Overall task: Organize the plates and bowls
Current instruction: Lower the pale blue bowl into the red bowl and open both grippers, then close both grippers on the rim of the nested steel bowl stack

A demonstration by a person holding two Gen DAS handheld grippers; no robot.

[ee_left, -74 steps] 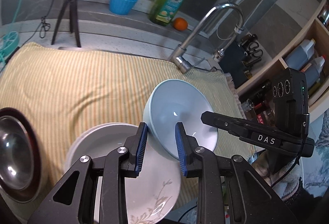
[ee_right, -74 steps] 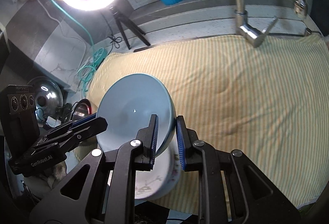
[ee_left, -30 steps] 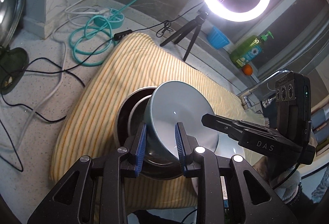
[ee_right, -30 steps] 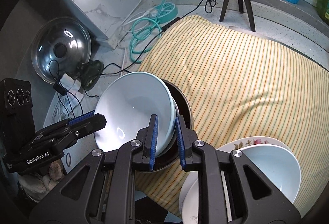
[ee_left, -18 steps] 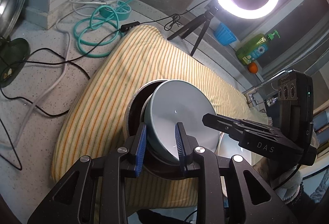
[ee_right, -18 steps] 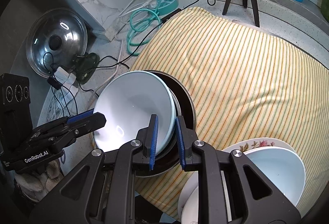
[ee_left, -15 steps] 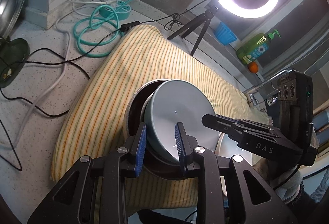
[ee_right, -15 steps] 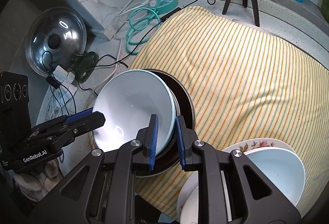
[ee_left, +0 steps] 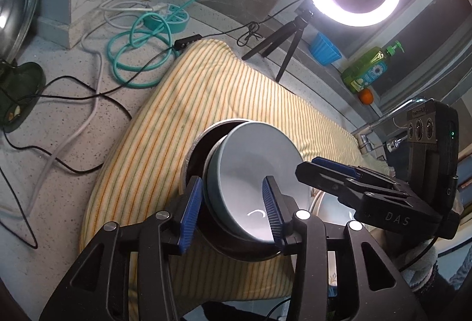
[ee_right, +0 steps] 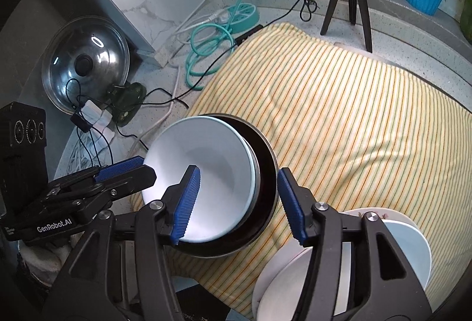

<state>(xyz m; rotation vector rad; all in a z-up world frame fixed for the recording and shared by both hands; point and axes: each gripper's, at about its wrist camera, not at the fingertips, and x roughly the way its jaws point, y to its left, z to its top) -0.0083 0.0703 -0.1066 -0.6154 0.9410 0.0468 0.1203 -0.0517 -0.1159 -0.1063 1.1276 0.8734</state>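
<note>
Right wrist view: the right claw point(ee_right: 237, 201) gapes wide astride the pale bowl point(ee_right: 203, 182), apparently just let go; the left claw point(ee_left: 231, 210) also stands open. That bowl nests in the dark pot point(ee_right: 265, 161) on the striped towel's point(ee_right: 354, 114) near-left corner, stacked plates point(ee_right: 413, 250) beside it.

Pale blue-grey ceramic bowl point(ee_left: 250, 164) point(ee_right: 203, 173), glossy, empty, sits tilted inside a dark round metal bowl with a steel rim point(ee_left: 200, 156) point(ee_right: 265, 167), leaning toward that bowl's left side. Both nest on the yellow striped cloth near its front-left corner. To the right at the cloth's front edge: a white floral-rimmed plate point(ee_right: 380, 213) with a second pale blue bowl point(ee_right: 410, 250) stacked on it, upright, partly hidden.
</note>
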